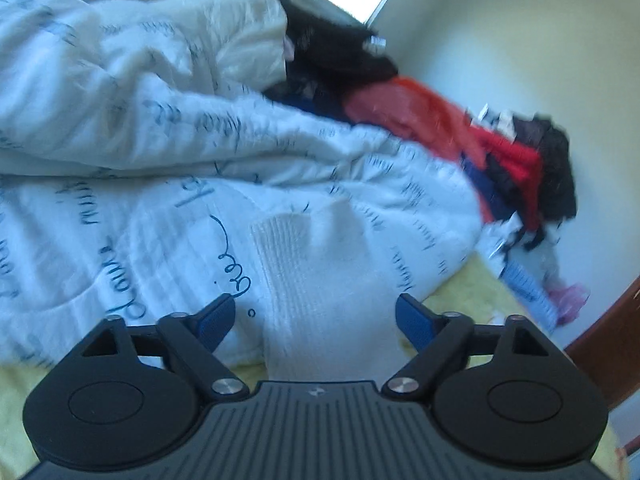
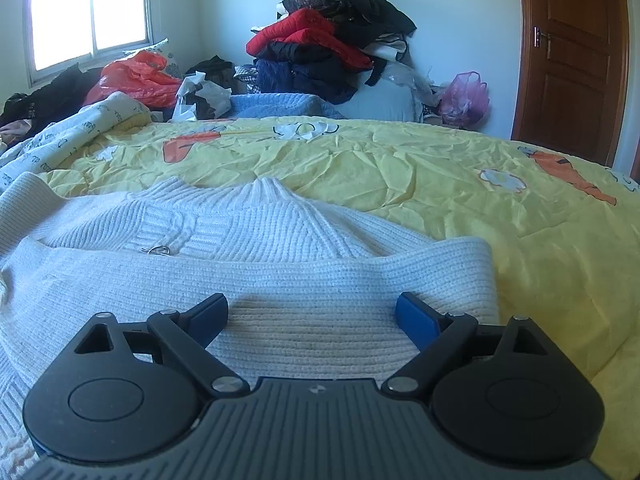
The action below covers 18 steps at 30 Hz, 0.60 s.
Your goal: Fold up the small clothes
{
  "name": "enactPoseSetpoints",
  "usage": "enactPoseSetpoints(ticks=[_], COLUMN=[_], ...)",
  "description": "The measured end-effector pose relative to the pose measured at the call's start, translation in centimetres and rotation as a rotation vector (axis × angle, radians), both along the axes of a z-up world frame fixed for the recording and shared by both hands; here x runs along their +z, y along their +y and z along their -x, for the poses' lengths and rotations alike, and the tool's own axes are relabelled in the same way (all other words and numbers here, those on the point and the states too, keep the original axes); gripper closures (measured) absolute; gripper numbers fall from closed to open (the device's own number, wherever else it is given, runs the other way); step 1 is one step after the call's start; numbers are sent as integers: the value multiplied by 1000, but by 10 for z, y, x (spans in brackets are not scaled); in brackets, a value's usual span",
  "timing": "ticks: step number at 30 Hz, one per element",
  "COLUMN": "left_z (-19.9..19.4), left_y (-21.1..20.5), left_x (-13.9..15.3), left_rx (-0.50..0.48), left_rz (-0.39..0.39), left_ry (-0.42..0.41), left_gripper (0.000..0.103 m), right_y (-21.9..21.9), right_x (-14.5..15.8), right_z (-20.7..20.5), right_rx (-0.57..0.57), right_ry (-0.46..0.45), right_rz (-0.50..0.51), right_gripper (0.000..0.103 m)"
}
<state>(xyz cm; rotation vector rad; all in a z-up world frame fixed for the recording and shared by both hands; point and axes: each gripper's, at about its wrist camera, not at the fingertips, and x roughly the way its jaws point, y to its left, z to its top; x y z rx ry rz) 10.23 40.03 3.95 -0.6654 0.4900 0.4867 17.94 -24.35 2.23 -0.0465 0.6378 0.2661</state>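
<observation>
1. Nearest the right wrist camera, the right hand-held gripper (image 2: 312, 312) hangs released, its two blue-padded fingers (image 2: 416, 320) spread wide just over one white ribbed knit sweater (image 2: 248, 264), gripping nothing.
2. That sweater lies spread on the bed, on a yellow bedspread (image 2: 420, 176) printed with carrots and white flowers; a small metal ring (image 2: 159, 250) sits near its collar, and one sleeve (image 2: 436, 260) is folded across the front.
3. Seen from the left wrist, the left hand-held gripper (image 1: 316, 318) is likewise released, fingers apart around one ribbed sleeve cuff (image 1: 316, 280) without pinching it; this view is blurred.
4. One white duvet (image 1: 132, 148) with dark script lettering is bunched just beyond the cuff, crowding the bed on that side.
5. Beyond the bed, one tall pile of clothes (image 2: 332, 40), red, navy and black, leans on the wall; one orange plastic bag (image 2: 136, 76) and one pink plastic bag (image 2: 466, 98) lie nearby.
6. One window (image 2: 88, 12) and one wooden door (image 2: 572, 56) show.
</observation>
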Motion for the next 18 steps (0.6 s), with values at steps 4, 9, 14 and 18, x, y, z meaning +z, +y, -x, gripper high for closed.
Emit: enactPoseSetpoints(ticks=[4,9,14,18], left_z=[-19,-22,-15,-8], left_y=[7,7,-15,-70], left_x=[-13,-17,1,37], left_rx=[7,17,18,-44], left_rz=[-27,-93,-198,-327], left_ry=[56,76,95,29], left_gripper=[57,88,95,95], right_y=[-1,-1,-1,-1], right_x=[0,0,0,0], right_z=[0,-1,-1,-1], right_rx=[4,7,6,6], right_ry=[2,4,4,4], right_rz=[-9,-13,-11,-12], right_gripper=[10,9,9,9])
